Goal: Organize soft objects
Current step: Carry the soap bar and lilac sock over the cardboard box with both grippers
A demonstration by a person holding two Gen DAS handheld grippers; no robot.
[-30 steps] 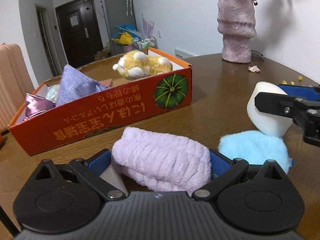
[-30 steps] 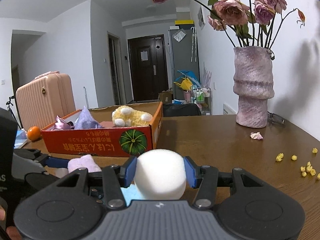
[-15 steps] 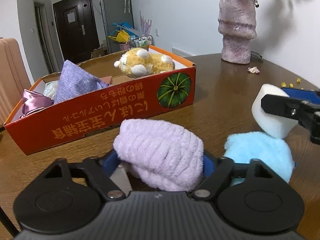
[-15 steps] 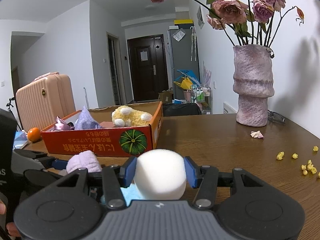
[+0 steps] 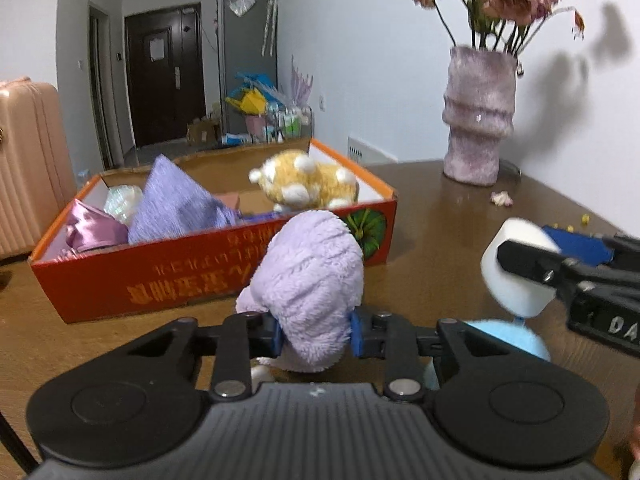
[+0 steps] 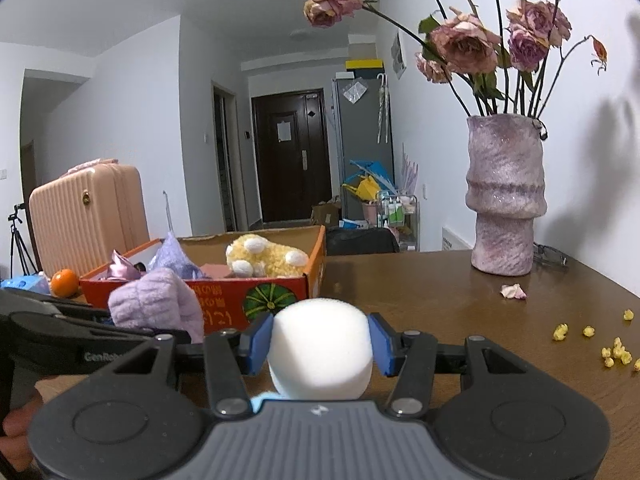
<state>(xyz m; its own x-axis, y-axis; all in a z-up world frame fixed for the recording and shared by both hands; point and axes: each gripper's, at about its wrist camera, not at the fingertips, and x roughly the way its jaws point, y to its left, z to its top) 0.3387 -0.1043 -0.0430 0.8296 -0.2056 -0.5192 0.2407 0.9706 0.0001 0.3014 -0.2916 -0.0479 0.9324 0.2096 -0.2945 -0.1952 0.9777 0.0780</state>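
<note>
My left tongs point(image 5: 316, 334), just closing, pinch the lilac fluffy cloth point(image 5: 312, 292); my right tongs point(image 6: 318, 344) grip the white sponge point(image 6: 320, 350) above the worktop point(image 6: 460, 308).

- We are in a home, in a lived-in apartment room with white walls.
- We see a dark front door point(image 6: 291, 156) at the end of a hallway, with a paper notice stuck on it.
- We see a grey refrigerator point(image 6: 362, 136) beside the door, with umbrellas hanging on its side.
- We see a pink hard-shell suitcase point(image 6: 86, 216) standing on the left.
- We see a wooden dining table point(image 6: 460, 312) with a fuzzy purple vase point(image 6: 506, 196) of dried roses near its far right edge, against the wall.
- We see a small cart point(image 5: 276, 124) of household clutter beside the refrigerator.
- We see a camera tripod point(image 6: 18, 240) standing at the far left.
</note>
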